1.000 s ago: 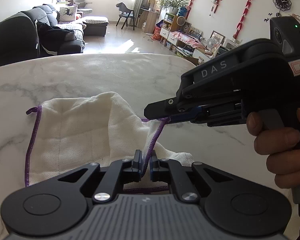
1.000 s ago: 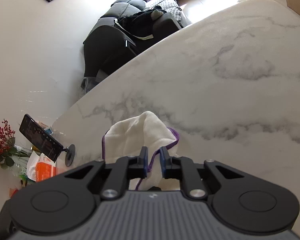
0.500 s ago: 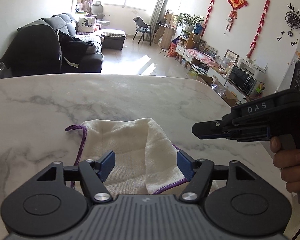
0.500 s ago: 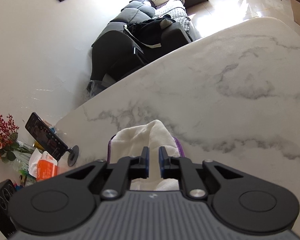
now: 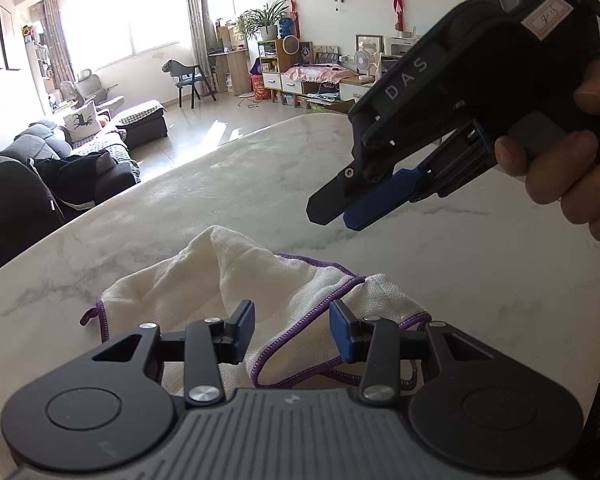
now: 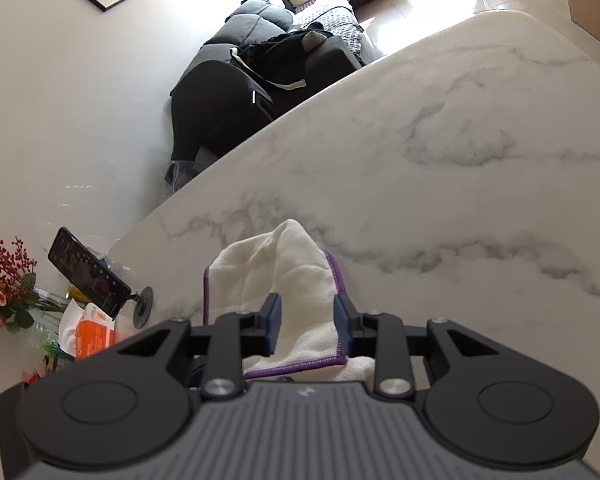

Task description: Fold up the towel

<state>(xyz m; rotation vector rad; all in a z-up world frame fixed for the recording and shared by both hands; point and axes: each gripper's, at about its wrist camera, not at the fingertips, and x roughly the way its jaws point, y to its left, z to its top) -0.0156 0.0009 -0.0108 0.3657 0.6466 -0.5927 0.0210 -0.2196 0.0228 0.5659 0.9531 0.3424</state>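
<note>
The cream cloth towel with purple stitched edging (image 5: 204, 296) lies rumpled on the white marble table (image 5: 480, 280), low in the frame. The left gripper (image 5: 292, 332) hovers over it, fingers spread; the right gripper (image 6: 307, 326) likewise, fingers parted, pinching nothing

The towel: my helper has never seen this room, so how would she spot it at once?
Find the white marble table with grey veins. Near the edge closest to both cameras lies the towel, a loosely folded cream cloth between the open fingers of the left gripper. Its purple stitched hem sets it apart.
</note>
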